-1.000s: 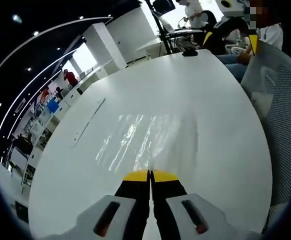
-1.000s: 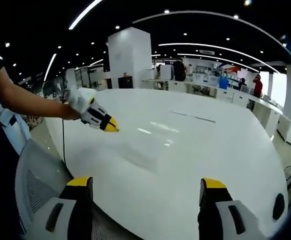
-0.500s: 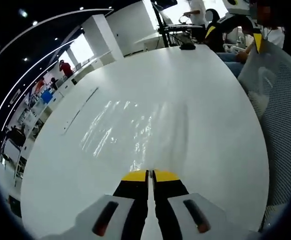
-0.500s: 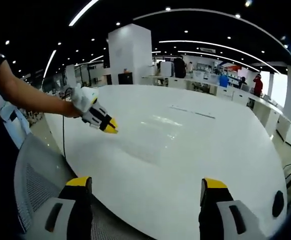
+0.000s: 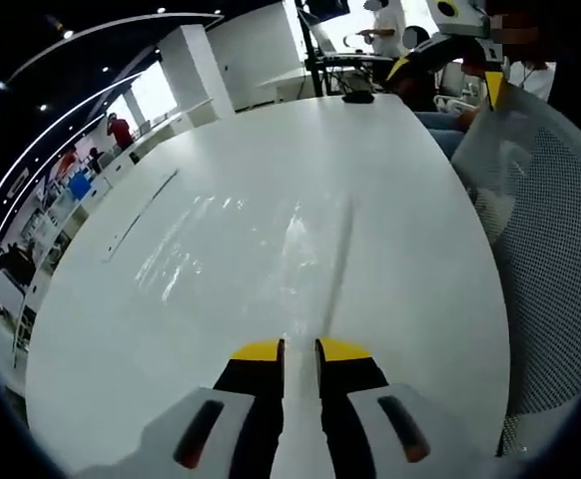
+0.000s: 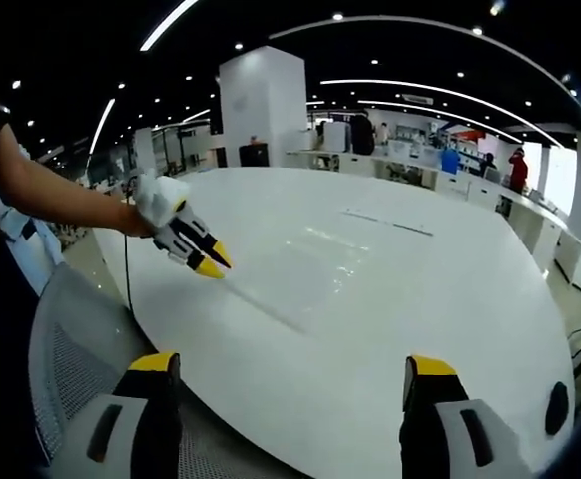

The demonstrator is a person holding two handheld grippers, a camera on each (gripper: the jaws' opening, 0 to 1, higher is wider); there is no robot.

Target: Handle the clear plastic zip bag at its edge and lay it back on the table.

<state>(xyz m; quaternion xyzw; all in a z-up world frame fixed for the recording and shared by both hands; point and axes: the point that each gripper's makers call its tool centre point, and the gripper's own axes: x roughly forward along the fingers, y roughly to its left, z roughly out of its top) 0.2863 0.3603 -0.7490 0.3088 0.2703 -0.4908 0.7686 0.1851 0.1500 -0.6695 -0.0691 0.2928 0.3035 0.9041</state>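
Since the white counter [image 5: 221, 150] carries the clear zip bag [image 5: 271, 249] flat across its middle, we judge the laying-down step nearly finished. Our left claw [image 5: 299, 349] sits at the bag's near edge with jaws slightly parted, released, though film may remain between them; it shows at left in the right gripper view [image 6: 214, 262]. Our right claw [image 6: 292, 364] hangs wide apart, empty. Next we should draw the left claw clear without dragging the edge.

The table [image 5: 201, 299] is glossy white; the bag [image 5: 271, 239] is clear and colourless; both grippers [image 5: 299, 349] [image 6: 295, 367] have yellow-tipped black jaws; the chair [image 5: 560, 269] is grey mesh.
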